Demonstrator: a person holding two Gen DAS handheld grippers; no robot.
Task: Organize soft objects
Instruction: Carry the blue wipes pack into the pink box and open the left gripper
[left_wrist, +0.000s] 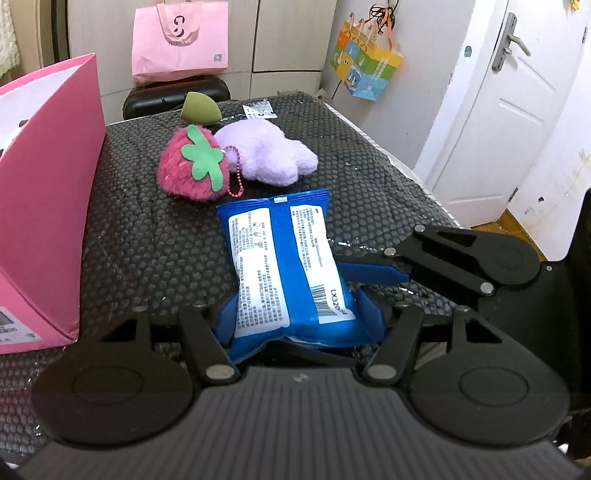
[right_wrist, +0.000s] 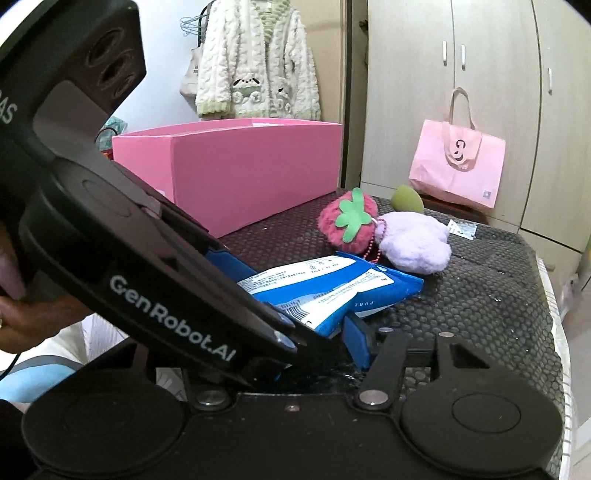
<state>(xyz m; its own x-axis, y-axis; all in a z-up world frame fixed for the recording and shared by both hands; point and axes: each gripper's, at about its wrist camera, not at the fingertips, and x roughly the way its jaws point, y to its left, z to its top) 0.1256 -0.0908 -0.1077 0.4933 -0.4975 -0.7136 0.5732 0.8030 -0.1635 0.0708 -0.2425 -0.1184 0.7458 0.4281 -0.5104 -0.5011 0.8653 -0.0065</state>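
Observation:
A blue soft pack (left_wrist: 280, 266) with white labels lies on the black bubble-textured surface (left_wrist: 147, 240). My left gripper (left_wrist: 295, 317) has its blue fingers on both sides of the pack's near end and is shut on it. The pack also shows in the right wrist view (right_wrist: 332, 288). My right gripper (right_wrist: 317, 354) sits beside the pack's near end, with the left gripper's body crossing over it; whether it is open or shut is hidden. Its finger (left_wrist: 373, 267) reaches in from the right. A strawberry plush (left_wrist: 194, 164), a purple plush (left_wrist: 266, 151) and a green sponge (left_wrist: 199, 108) lie beyond the pack.
An open pink box (left_wrist: 44, 199) stands at the left edge of the surface, also seen in the right wrist view (right_wrist: 236, 173). A pink tote bag (left_wrist: 181, 40) and a colourful gift bag (left_wrist: 365, 62) hang behind. A white door (left_wrist: 509, 110) is at the right.

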